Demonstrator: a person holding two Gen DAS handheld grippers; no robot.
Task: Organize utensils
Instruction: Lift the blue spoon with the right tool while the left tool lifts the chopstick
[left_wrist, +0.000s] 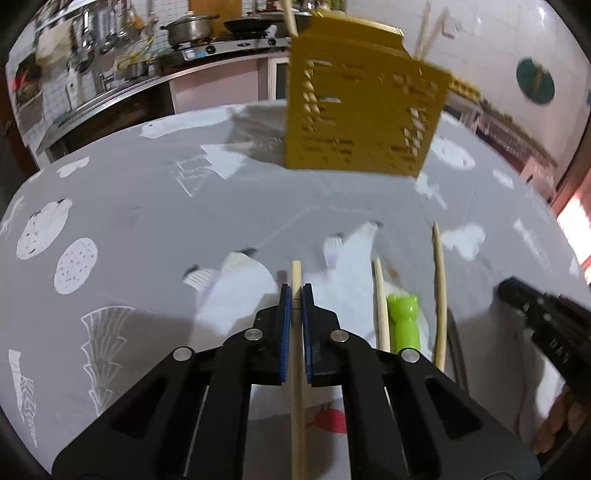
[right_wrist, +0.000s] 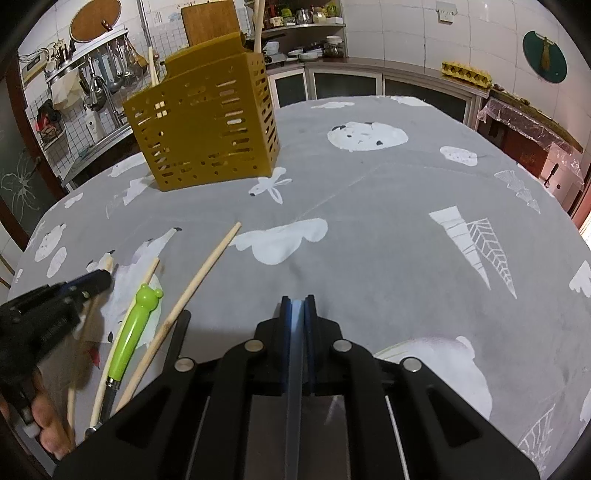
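Observation:
My left gripper (left_wrist: 296, 291) is shut on a wooden chopstick (left_wrist: 296, 350), held just above the grey patterned tablecloth (left_wrist: 147, 206); it also shows in the right wrist view (right_wrist: 98, 278). Beside it lie two more chopsticks (left_wrist: 380, 306) (left_wrist: 440, 291) and a green bear-handled utensil (left_wrist: 404, 319), also seen from the right (right_wrist: 133, 332). A yellow perforated utensil holder (left_wrist: 364, 107) stands further back with chopsticks poking out, and it shows in the right wrist view (right_wrist: 207, 125). My right gripper (right_wrist: 297, 300) is shut and empty over the cloth.
A kitchen counter with a stove and a pot (left_wrist: 190, 27) runs behind the table. Hanging utensils and a sink (right_wrist: 99, 85) are at the left. A cabinet and a covered side table (right_wrist: 528, 122) stand to the right.

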